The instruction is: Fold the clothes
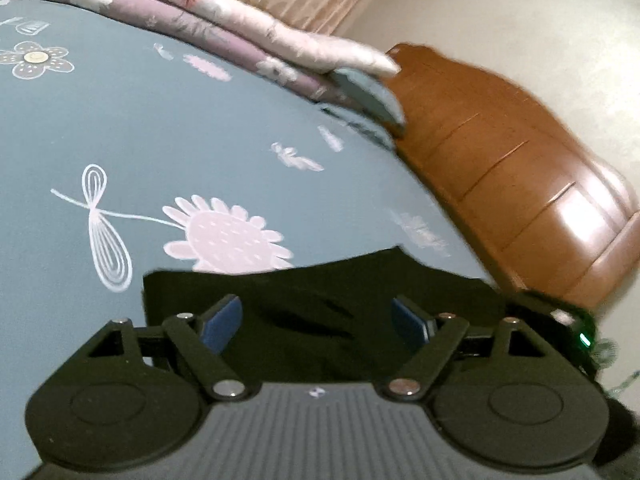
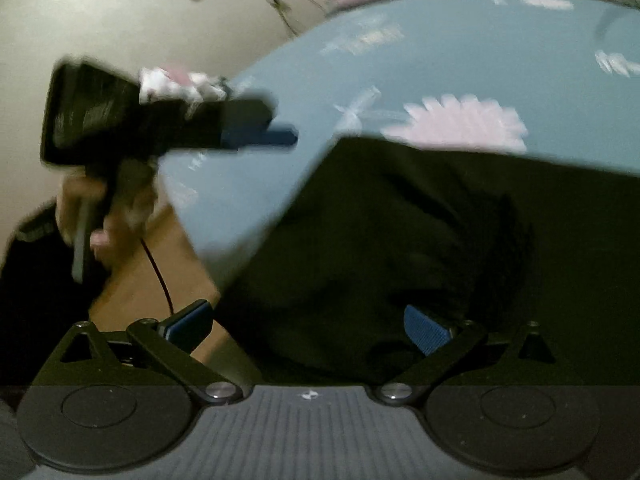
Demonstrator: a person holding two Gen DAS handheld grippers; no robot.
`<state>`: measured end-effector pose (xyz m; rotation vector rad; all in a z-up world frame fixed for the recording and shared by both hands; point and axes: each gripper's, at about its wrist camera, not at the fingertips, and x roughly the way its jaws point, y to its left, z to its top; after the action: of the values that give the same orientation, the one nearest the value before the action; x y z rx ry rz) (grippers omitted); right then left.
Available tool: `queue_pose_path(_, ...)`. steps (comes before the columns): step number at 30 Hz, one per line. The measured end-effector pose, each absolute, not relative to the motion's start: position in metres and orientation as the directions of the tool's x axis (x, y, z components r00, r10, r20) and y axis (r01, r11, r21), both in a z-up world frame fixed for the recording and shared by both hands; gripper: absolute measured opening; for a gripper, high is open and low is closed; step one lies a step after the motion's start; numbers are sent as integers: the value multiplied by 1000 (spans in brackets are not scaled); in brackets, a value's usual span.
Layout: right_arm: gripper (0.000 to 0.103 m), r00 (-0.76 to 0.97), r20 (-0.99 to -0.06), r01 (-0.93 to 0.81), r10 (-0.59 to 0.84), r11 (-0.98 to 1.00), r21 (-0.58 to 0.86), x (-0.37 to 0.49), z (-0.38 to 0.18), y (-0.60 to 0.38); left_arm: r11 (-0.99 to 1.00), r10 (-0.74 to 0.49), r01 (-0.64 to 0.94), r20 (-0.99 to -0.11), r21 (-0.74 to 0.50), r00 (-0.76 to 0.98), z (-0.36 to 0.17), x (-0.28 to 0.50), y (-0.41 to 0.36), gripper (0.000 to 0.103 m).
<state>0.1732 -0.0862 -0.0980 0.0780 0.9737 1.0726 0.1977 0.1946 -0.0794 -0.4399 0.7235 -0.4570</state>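
Black garment (image 1: 320,300) lies near blue bedsheet's (image 1: 160,128) edge

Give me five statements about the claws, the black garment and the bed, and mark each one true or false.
1. The left claw is open. True.
2. The black garment lies on a plain white sheet. False: the blue bedsheet has a floral print.
3. The right claw is shut on the garment. False: its jaws stand apart.
4. A folded quilt lies at the far edge of the bed. True.
5. The wooden bed frame is painted black. False: it is brown wood.
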Motion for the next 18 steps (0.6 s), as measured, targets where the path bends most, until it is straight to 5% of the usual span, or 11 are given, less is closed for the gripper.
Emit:
queue_pose_path(7,103,177,-612,-735,771,516,439,158,-101,-89,836,-498,168,-591,-523,635,-125,234,189,82)
queue_pose_path(18,103,238,-627,-748,742,551,369,143,-85,-88,873,-452,165,-634,-459,628,-107,228,179,82)
